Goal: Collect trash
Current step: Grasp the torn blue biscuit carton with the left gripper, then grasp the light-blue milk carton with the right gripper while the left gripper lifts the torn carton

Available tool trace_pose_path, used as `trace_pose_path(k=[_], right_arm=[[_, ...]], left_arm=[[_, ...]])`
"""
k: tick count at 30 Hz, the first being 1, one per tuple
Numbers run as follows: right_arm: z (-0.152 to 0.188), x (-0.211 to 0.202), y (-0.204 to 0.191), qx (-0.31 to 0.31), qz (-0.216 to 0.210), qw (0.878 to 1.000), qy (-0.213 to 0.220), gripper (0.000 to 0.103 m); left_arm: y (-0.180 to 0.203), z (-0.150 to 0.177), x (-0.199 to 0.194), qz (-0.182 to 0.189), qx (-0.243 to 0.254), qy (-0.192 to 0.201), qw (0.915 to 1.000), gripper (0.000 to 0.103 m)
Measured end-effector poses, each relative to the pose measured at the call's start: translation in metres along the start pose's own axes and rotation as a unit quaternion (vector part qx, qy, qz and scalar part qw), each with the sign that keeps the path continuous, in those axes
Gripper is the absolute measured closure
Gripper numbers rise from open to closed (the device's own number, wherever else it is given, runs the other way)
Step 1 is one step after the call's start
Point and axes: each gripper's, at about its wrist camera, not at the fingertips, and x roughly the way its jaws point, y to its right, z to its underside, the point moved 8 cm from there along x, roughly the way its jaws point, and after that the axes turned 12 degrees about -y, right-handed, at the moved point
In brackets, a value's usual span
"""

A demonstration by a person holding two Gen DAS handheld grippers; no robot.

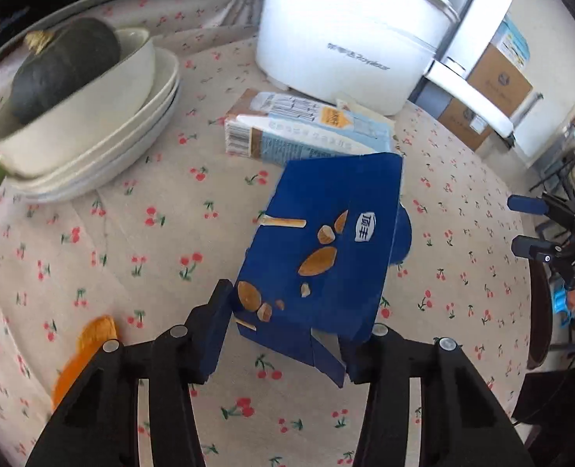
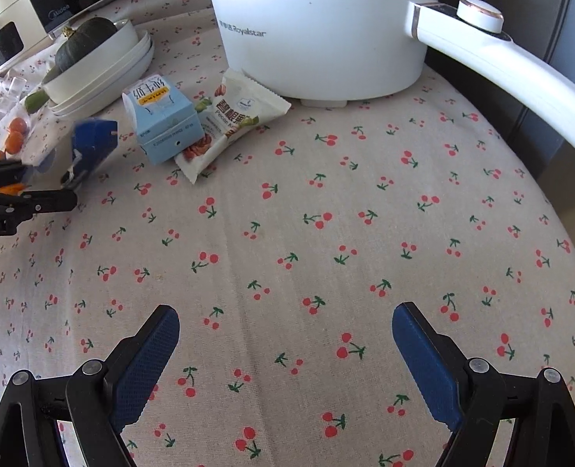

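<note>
The blue snack box (image 1: 322, 249) is sitting tilted between my left gripper (image 1: 287, 334) pads, its near end pinched from both sides, its far end leaning over the cherry-print tablecloth (image 1: 139, 241). Just behind it a light-blue milk carton (image 1: 310, 132) is lying on its side, with a pecan snack wrapper (image 2: 232, 116) beside it, tucked partly under the carton. A white Royalstar cooking pot (image 2: 322, 35) is standing behind both, blocking the back. A dark green squash (image 1: 65, 66) is resting in a bowl on stacked plates (image 1: 104, 155) further left. My right gripper (image 2: 285, 354) is hovering over bare cloth, jaws spread wide, holding nothing.
</note>
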Motion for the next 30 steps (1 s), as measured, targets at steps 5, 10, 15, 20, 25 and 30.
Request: trace_pose_path(k=[5, 10, 15, 20, 25, 30], right_arm=[[-0.03, -0.012, -0.028, -0.029, 0.0, 0.999, 0.021, 0.011], [-0.063, -0.01, -0.053, -0.06, 0.004, 0.997, 0.043, 0.011], [-0.094, 0.018, -0.074, -0.084, 0.003, 0.995, 0.046, 0.011], [-0.117, 0.049, -0.095, -0.128, 0.026, 0.991, 0.039, 0.011], [-0.129, 0.076, -0.105, -0.145, 0.048, 0.988, 0.016, 0.026], [-0.115, 0.074, -0.118, -0.151, 0.037, 0.988, 0.004, 0.045]], left_arm=[[0.003, 0.026, -0.011, 0.006, -0.038, 0.036, 0.9986, 0.053], [-0.004, 0.047, -0.039, -0.022, -0.057, 0.058, 0.9965, 0.053], [-0.013, 0.071, -0.064, -0.047, -0.084, 0.085, 0.9918, 0.053], [-0.024, 0.098, -0.063, -0.041, -0.11, 0.077, 0.9901, 0.053], [-0.037, 0.114, -0.054, -0.045, -0.127, 0.064, 0.9888, 0.053], [-0.038, 0.12, -0.055, -0.036, -0.143, 0.058, 0.9874, 0.053]])
